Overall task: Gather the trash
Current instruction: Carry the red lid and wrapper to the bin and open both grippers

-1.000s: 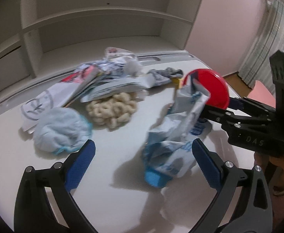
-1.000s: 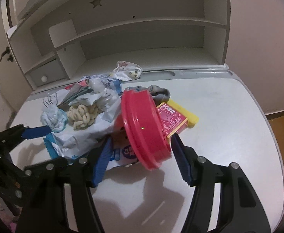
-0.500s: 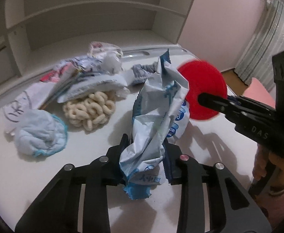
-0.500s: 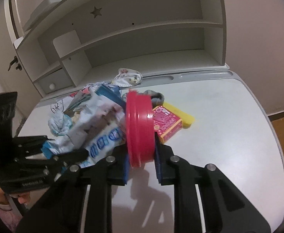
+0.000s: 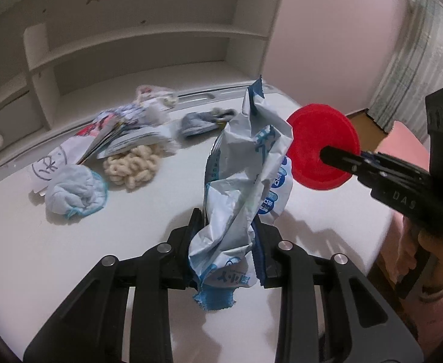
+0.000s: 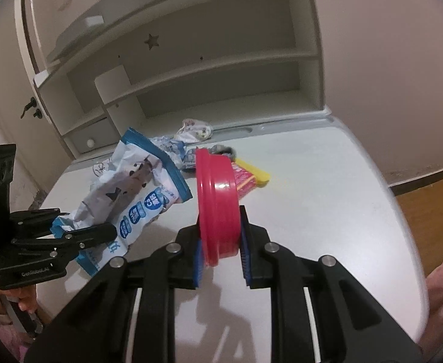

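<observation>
My left gripper [image 5: 226,242] is shut on a crumpled blue-and-white snack bag [image 5: 242,181], held upright above the white desk [image 5: 70,257]. In the right wrist view the same bag [image 6: 133,193] hangs from the left gripper [image 6: 100,233] at the left. My right gripper [image 6: 221,242] is shut on a red round lid [image 6: 216,202], gripped on edge and lifted off the desk. The lid [image 5: 321,145] shows to the right of the bag in the left wrist view.
Left on the desk: a blue cloth ball [image 5: 76,192], a heap of puffed snack rings [image 5: 133,166], wrappers and papers [image 5: 115,130], a grey sock [image 5: 203,122], a pink box on a yellow piece [image 6: 248,178]. Shelves [image 6: 206,69] stand behind.
Both grippers went from open to shut, the left on the snack bag, the right on the red lid. Both then lifted their loads off the desk.
</observation>
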The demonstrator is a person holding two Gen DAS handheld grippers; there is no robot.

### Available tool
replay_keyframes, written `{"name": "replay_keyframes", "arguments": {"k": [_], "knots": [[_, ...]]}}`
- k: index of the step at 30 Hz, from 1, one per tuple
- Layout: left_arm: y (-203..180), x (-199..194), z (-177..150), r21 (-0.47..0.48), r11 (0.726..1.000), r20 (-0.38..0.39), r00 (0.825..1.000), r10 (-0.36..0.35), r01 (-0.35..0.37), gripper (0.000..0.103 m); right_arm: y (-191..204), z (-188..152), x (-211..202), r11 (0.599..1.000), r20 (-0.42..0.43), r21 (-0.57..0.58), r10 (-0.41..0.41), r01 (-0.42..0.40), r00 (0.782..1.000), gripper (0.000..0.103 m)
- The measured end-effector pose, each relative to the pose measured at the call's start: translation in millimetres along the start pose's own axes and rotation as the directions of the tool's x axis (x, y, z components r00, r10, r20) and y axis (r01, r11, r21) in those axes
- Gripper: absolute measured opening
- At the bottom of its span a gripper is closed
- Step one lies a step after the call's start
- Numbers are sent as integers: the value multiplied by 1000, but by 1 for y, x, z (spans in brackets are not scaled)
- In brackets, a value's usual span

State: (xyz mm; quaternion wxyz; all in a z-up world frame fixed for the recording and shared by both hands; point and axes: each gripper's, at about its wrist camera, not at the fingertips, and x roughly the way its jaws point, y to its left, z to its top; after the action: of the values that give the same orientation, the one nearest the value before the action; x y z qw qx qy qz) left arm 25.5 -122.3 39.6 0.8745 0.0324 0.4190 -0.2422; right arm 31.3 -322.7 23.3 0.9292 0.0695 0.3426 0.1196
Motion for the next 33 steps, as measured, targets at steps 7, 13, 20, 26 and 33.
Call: {"name": "replay_keyframes", "arguments": {"k": [7, 13, 20, 26, 33], "knots": [[-101, -8, 7, 180, 975, 7, 991, -130, 127, 30, -62, -24, -104, 997, 97, 62, -61, 55, 993, 18], [-225, 27, -28, 338, 881, -147, 943, -299, 332, 30, -137, -87, -203, 959, 63, 124, -265, 256, 962, 17], [-312, 150, -132, 305, 837, -482, 831, -276, 454, 30, -249, -227, -172, 878, -331, 322, -246, 354, 911, 15], [-327, 208, -188, 262, 859, -607, 767, -207, 439, 29, -288, -308, -131, 822, -491, 430, -134, 374, 861, 15], [-340, 219, -194, 254, 864, -623, 757, -198, 435, 29, -298, -320, -129, 809, -491, 457, -116, 369, 863, 15]]}}
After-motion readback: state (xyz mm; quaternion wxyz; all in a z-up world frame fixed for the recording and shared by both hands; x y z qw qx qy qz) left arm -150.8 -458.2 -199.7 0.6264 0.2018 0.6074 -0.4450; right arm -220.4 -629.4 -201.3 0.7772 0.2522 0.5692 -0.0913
